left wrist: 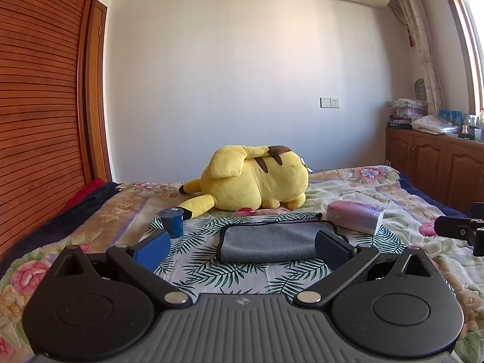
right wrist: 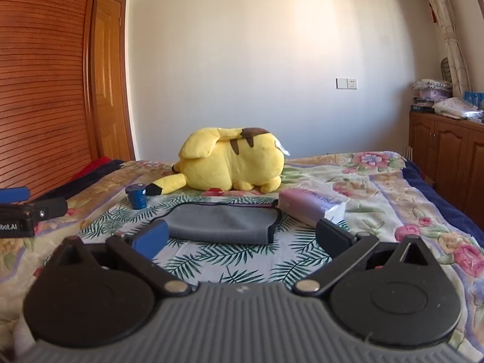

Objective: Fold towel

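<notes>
Here the grey towel (left wrist: 269, 243) lies folded flat on a leaf-print cloth (left wrist: 211, 269) spread over the flowered bedspread (left wrist: 402, 199), its dark-piped edge running along the far side and curling round the right end, where a fold opens a little. On the towel's left a small blue cup (left wrist: 171, 222) stands on the cloth, apart from it; on the right a pink tissue pack (left wrist: 355, 216) lies just beside the far right corner. Behind the towel a yellow plush toy (left wrist: 254, 178) lies across the bed, near the cloth's far edge. The stretch of leaf-print cloth between the towel's near edge and both grippers carries nothing, and the bedspread to either side is likewise bare. The left gripper (left wrist: 243, 246) is held low and level over the near part of the cloth, its fingers spread wide and holding nothing, the towel lying beyond and between the two pads. The right gripper (right wrist: 242, 236) sits in much the same pose, level and facing the towel, fingers wide apart and empty; the towel lies ahead and slightly left of its centre. Each gripper shows at the edge of the other's view, side by side and apart.
</notes>
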Demonstrator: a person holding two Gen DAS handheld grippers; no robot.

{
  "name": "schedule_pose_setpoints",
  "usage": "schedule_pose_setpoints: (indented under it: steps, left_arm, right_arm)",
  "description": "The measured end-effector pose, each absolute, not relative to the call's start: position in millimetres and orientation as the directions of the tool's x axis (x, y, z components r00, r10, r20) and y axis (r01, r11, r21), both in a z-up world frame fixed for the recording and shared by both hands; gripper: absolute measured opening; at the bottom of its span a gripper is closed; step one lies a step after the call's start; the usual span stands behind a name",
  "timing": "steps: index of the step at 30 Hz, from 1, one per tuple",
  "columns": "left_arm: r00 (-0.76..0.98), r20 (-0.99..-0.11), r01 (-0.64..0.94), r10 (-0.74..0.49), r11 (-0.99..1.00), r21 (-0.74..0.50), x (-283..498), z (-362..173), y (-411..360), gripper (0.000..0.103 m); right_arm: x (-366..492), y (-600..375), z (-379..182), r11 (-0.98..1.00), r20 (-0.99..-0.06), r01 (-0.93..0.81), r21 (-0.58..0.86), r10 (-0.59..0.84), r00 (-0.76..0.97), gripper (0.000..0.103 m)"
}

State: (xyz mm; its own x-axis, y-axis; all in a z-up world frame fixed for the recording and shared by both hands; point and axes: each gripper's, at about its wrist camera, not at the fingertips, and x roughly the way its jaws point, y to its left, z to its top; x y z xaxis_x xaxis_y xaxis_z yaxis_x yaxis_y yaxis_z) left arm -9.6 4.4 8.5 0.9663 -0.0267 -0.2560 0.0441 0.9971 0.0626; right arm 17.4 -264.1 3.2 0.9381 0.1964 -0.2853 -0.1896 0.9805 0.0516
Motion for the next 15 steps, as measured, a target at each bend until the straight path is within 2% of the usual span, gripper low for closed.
schedule_pose_setpoints:
  steps: [15]
  left_arm:
    - [0.964, -0.265, 0.022, -0.009, 0.999, 0.044, -6.4, 8.2, 8.7, 0.087]
  right_arm:
    - [14.9, -264.5, 2.6, 0.984, -0.271, -0.173, 0.035, 0.176, 0.946, 0.103]
